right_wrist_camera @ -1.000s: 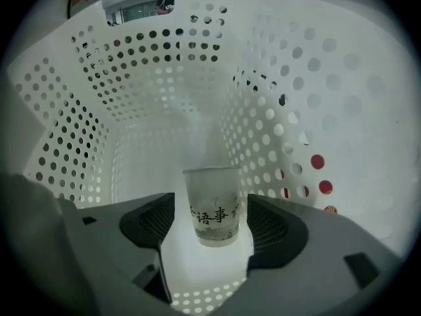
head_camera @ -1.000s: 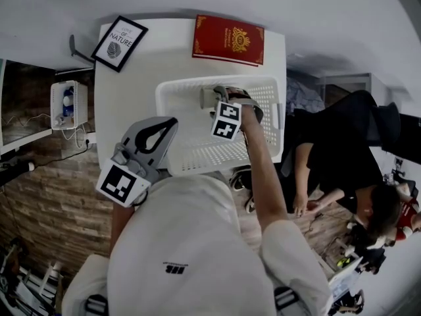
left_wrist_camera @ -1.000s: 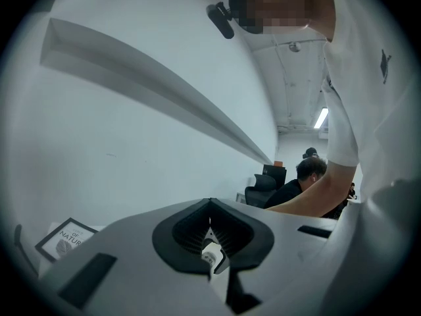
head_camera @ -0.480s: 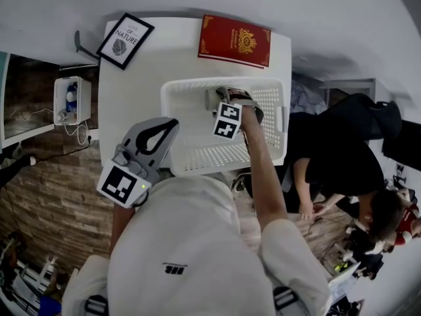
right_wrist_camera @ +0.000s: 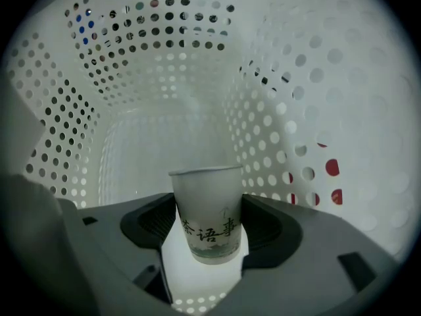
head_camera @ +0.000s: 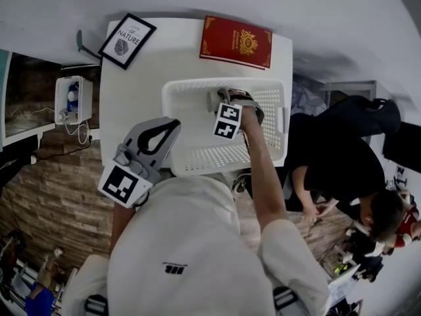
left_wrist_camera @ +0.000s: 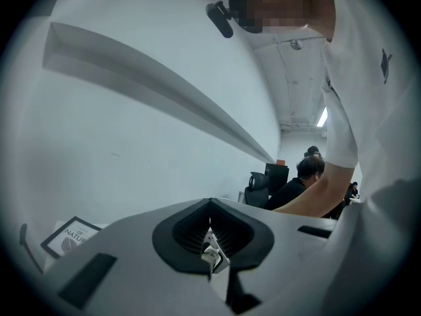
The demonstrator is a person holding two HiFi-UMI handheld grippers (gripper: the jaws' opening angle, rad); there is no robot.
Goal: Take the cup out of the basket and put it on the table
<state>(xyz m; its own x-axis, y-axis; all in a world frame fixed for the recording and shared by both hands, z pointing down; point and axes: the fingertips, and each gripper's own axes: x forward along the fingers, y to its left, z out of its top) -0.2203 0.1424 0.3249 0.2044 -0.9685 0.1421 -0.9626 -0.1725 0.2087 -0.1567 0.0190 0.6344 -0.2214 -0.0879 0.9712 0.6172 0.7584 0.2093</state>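
Note:
A white perforated basket [head_camera: 172,91] stands on the white table [head_camera: 131,91]. My right gripper [head_camera: 227,99] reaches down into it. A white paper cup [right_wrist_camera: 206,209] with dark characters printed on it stands upright between the right gripper's [right_wrist_camera: 207,232] pads, touching both, so that gripper is shut on it. In the head view only a pale bit of the cup [head_camera: 212,99] shows beside the gripper. My left gripper [head_camera: 168,125] hovers over the table's near edge, left of the basket, shut and holding nothing [left_wrist_camera: 210,236].
A red book [head_camera: 235,41] lies at the table's far edge behind the basket. A framed picture [head_camera: 127,41] lies at the far left corner. A person in black [head_camera: 342,170] sits to the right of the table. Basket walls [right_wrist_camera: 289,97] closely surround the cup.
Nothing has moved apart from a slight shift of the head view; both grippers keep their places.

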